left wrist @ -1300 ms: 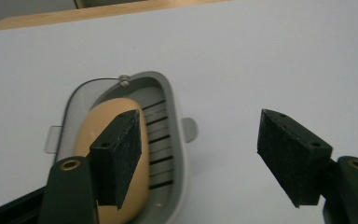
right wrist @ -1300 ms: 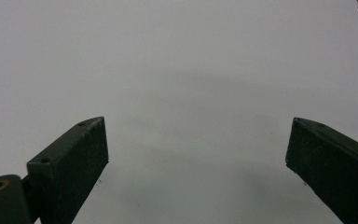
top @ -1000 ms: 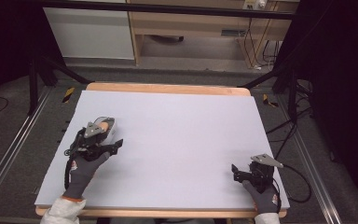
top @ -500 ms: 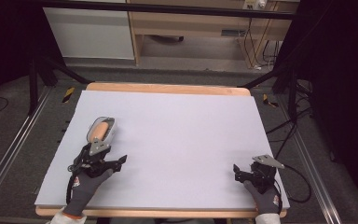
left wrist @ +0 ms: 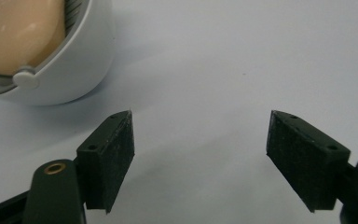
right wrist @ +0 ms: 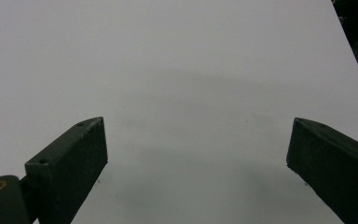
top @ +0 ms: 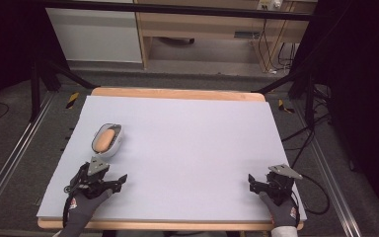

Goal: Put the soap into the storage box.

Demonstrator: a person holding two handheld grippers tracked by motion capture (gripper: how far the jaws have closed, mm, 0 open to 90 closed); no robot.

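**High view: white dish lies just beyond the left hand-held gripper**

The left hand-held gripper [top: 120, 178] rests near the front left of the pale surface [top: 192, 148], jaws spread wide and empty. Just ahead of it lies a white oval dish [top: 107, 140] holding something tan, perhaps soap. The right hand-held gripper [top: 251, 182] sits well apart at the front right, jaws also spread.

Cut off by the top and left edges of the left gripper view: white dish [left wrist: 70, 70] and tan lump [left wrist: 21, 32] inside it. Too small, from the high view, to identify that lump.
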